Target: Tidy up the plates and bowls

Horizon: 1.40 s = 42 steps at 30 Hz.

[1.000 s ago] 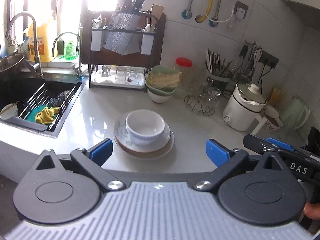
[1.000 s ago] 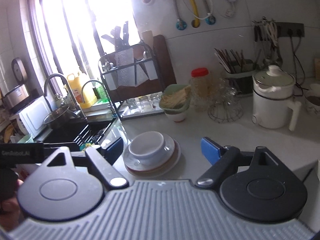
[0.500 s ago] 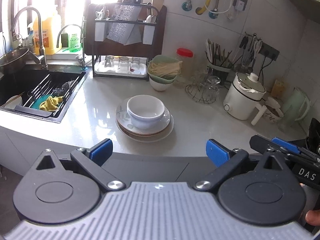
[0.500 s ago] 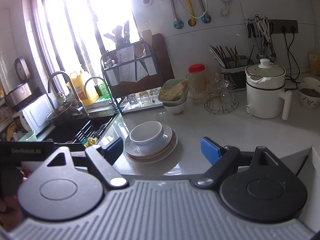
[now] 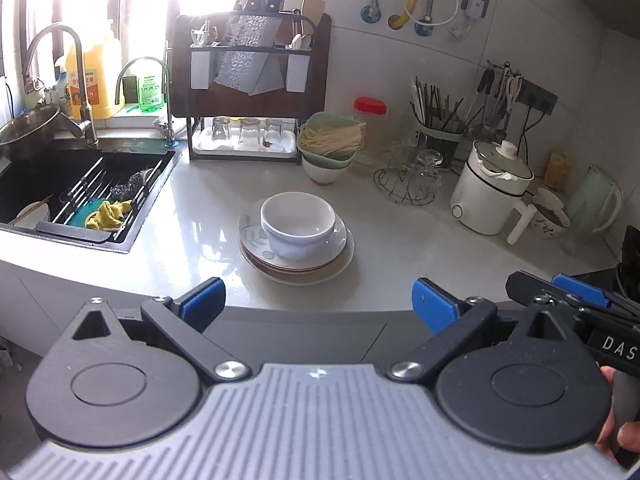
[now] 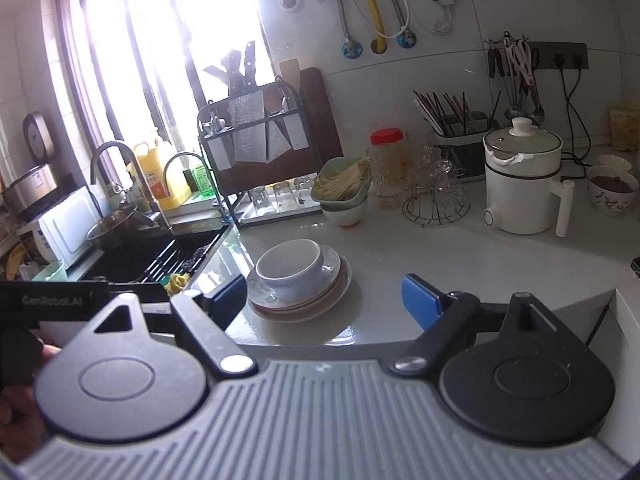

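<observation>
Left wrist view: both claws, left claw (image 5: 318,300) and right claw (image 6: 324,294), back away wide and empty; bowl (image 5: 298,224) on plates (image 5: 296,258) sits ahead, stacking looks finished

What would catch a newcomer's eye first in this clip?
A white bowl sits on a stack of plates mid-counter, right of the black sink. Both the left gripper and the right gripper hang open and empty before it.

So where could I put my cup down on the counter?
Bare counter lies between the sink and the stacked plates, and between those plates and the white electric pot. The back is crowded: dish rack, noodle bowl, glass stand.
</observation>
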Tool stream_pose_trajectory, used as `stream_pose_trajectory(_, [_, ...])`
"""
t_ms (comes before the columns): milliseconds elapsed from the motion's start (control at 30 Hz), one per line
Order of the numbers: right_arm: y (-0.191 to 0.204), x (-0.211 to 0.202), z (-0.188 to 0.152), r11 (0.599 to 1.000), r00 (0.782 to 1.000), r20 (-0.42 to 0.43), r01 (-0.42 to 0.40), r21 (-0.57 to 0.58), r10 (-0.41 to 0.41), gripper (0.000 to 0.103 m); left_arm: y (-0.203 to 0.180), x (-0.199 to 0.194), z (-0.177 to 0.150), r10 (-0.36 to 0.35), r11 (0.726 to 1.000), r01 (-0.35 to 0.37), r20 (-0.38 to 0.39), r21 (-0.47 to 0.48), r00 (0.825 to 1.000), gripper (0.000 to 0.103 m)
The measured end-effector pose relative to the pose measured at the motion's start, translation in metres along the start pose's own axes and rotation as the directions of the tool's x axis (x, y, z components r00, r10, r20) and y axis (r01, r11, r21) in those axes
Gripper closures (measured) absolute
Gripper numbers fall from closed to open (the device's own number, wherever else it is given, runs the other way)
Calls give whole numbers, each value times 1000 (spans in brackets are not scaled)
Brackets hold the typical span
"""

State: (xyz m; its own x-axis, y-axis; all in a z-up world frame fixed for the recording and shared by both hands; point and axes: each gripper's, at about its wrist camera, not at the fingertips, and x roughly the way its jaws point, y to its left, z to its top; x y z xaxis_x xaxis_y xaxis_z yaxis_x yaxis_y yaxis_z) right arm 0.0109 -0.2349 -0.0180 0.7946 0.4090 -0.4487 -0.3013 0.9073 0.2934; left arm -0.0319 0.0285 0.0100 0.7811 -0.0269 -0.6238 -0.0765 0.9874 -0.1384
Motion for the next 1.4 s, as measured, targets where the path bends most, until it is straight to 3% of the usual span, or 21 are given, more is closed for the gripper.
stream_pose_trajectory(333, [3, 1, -4, 1000, 999, -14, 31, 0, -31, 17, 8, 5, -6, -1, 1000, 1, -17, 3, 1000, 2])
stream_pose_trajectory(900, [6, 16, -3, 1000, 999, -46, 4, -15, -5, 17, 6, 18, -5, 38, 999, -38, -33, -20, 999, 2])
stream_pose_trajectory(1400, [-2, 24, -5, 1000, 998, -67, 0, -13, 0, 17, -1, 23, -6, 30, 999, -31, -36, -22, 999, 2])
